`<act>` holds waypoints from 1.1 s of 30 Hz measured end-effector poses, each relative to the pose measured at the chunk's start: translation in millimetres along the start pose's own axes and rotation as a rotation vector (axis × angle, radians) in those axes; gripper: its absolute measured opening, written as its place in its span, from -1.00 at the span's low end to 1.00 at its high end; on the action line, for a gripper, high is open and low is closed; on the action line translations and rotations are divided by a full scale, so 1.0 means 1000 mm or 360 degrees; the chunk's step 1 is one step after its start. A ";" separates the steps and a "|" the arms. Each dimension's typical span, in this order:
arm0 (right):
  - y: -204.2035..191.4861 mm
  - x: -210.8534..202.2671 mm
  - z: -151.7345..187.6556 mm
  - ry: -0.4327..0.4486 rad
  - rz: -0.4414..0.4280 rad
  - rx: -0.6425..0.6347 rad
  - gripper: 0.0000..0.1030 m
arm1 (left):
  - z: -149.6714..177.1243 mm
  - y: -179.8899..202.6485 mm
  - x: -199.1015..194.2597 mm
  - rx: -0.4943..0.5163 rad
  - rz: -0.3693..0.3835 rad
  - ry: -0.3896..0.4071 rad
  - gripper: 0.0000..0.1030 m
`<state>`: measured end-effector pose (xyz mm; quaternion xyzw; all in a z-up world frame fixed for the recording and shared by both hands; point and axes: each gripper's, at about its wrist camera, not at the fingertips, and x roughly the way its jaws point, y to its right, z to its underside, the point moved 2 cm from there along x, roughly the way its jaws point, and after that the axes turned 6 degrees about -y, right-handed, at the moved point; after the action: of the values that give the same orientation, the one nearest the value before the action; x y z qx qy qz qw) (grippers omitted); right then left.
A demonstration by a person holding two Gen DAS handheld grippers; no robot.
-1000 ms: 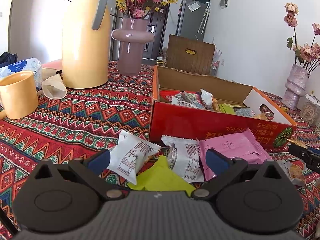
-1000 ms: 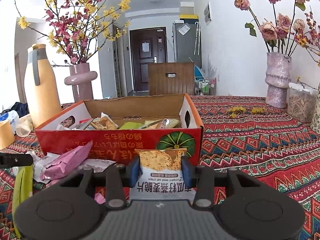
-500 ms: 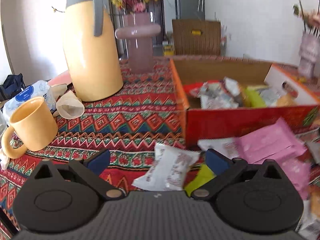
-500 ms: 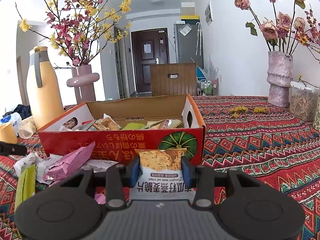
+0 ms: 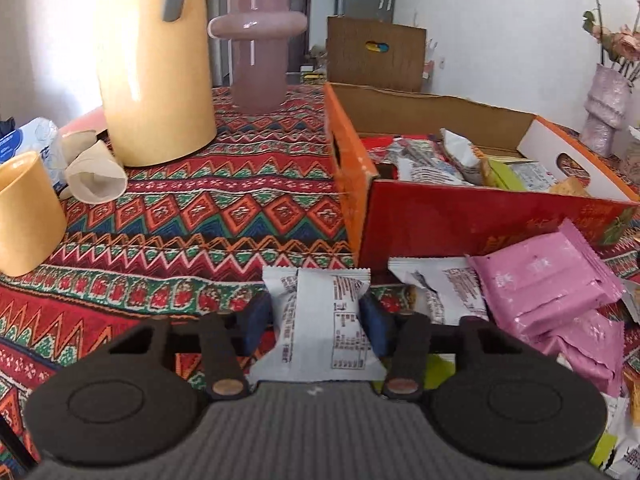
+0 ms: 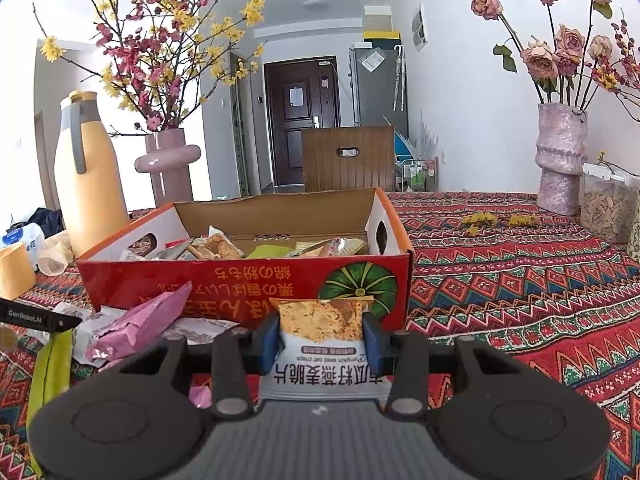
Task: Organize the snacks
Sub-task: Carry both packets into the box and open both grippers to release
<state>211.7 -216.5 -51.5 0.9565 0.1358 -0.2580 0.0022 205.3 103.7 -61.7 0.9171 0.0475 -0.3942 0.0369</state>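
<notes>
My left gripper (image 5: 316,320) is shut on a white snack packet (image 5: 320,328), held just above the patterned cloth in front of the red cardboard box (image 5: 460,228). My right gripper (image 6: 320,336) is shut on an oat crisps packet (image 6: 322,344), held before the box's front wall (image 6: 248,284). The box holds several snack packets. Pink packets (image 5: 548,280) and another white packet (image 5: 436,292) lie loose by the box; a pink packet (image 6: 136,324) and a green one (image 6: 52,364) show in the right wrist view.
A yellow thermos jug (image 5: 156,60), a mauve vase (image 5: 258,48), a yellow mug (image 5: 24,216) and paper cups (image 5: 96,176) stand left of the box. A pink rose vase (image 6: 560,168) and a clear jar (image 6: 606,208) stand at the far right. A wooden chair back (image 6: 348,160) is behind.
My left gripper has closed on the white packet, which lay loose between open fingers before, and has shifted left. My right gripper keeps its packet and rose slightly.
</notes>
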 end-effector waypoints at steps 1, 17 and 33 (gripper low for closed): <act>0.000 0.000 0.000 -0.0001 0.0000 -0.0001 -0.19 | 0.000 0.001 -0.001 0.0008 0.0003 0.0006 -0.10; -0.001 -0.002 0.000 0.0023 -0.0002 -0.0007 -0.19 | -0.001 0.001 -0.036 -0.0037 -0.0058 0.0196 -0.23; -0.001 -0.016 -0.004 0.0124 -0.0019 0.0001 -0.19 | -0.016 0.036 -0.080 -0.0034 0.0064 0.0395 -0.23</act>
<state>200.4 -219.3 -40.1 0.9651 0.1414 -0.2205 -0.0048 166.6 64.6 8.8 0.9591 0.0376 -0.2763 0.0484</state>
